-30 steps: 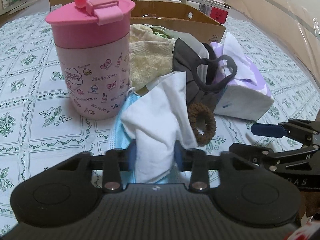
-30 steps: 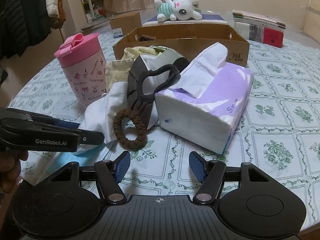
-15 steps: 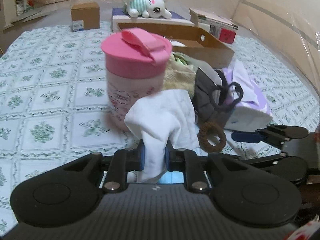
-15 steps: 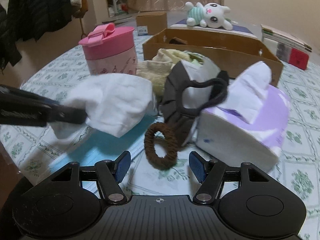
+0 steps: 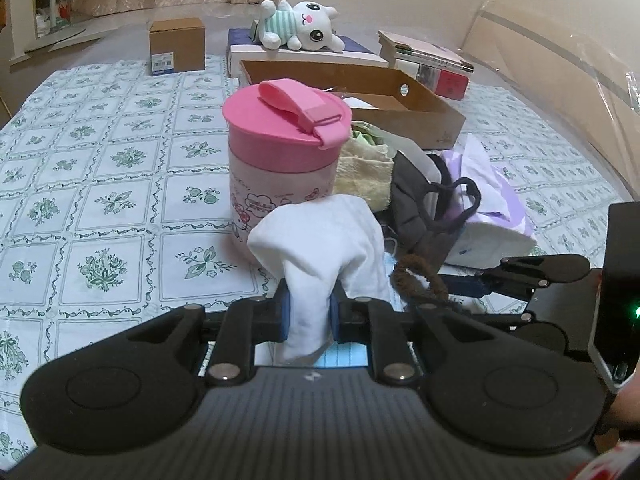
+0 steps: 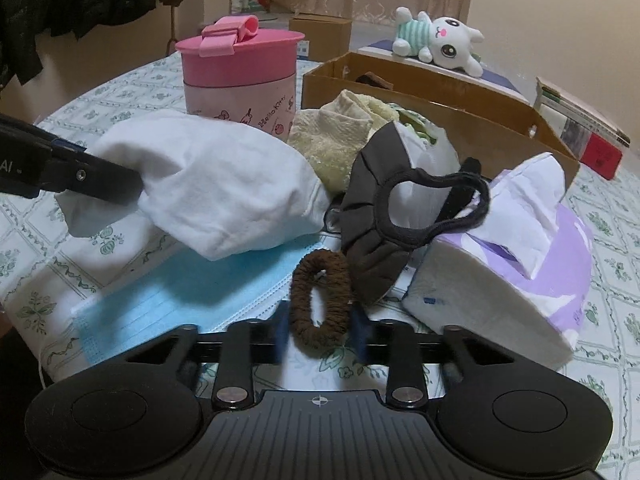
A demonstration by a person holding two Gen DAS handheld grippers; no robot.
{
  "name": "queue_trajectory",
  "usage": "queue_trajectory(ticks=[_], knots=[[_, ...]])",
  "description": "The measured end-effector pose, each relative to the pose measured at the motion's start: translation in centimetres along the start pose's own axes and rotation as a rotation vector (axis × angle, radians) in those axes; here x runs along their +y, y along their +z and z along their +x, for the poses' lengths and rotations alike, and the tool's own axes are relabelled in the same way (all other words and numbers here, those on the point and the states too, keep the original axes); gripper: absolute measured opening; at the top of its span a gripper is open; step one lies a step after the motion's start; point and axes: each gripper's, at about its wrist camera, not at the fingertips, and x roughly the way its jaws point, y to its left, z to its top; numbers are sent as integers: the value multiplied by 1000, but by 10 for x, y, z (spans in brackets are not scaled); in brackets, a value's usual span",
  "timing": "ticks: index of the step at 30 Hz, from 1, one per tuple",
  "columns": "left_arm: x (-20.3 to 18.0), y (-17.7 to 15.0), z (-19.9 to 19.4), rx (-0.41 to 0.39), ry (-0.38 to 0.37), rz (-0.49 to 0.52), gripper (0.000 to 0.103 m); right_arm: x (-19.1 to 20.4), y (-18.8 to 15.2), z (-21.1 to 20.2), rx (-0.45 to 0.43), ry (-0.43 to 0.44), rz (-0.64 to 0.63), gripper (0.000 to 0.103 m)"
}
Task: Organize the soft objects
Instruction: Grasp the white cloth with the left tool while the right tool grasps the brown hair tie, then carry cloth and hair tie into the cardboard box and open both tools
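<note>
Both claws now hold something. Your left gripper (image 5: 308, 316) is clamped narrow on the white cloth (image 5: 320, 236), and since a second ago it has lifted this cloth up from the pile; in the right wrist view the cloth (image 6: 224, 184) hangs clear above the blue face mask (image 6: 184, 292), which lies flat on the tablecloth (image 5: 100, 200). Your right gripper (image 6: 320, 336) has just been closing, and the brown hair tie (image 6: 320, 300) stands between its blue pads; they seem to press on the lower part of the ring. A half second before, these jaws were wide and the hair tie lay free in front of them.

For the task this means two soft things are taken at once. The other soft things remain on the table: the dark mask with its ear loop (image 6: 400, 208), the yellow towel (image 6: 340, 136) and the purple tissue pack (image 6: 520, 272), all crowded just beside the pink cup (image 6: 240, 80). The cardboard box (image 6: 460, 108) behind them is probably the place for sorting, so I judge the next step is to carry both things there. Take care that the hair tie does not drag the dark mask, because they lie touching.
</note>
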Motion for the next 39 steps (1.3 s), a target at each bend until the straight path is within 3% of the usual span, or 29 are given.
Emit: queue_trajectory(ticks=[4,22,39], knots=[[-5,0,-9,-14,-7,13,16,-2,0,-13,-17,0,26,16],[-44,19,-63,-113,-76,105,16,-26,0,-112,-139,-23,133,16],[-66,104,-51,-152,-175,168,16,-100,42,-145,-197,-2,238,16]])
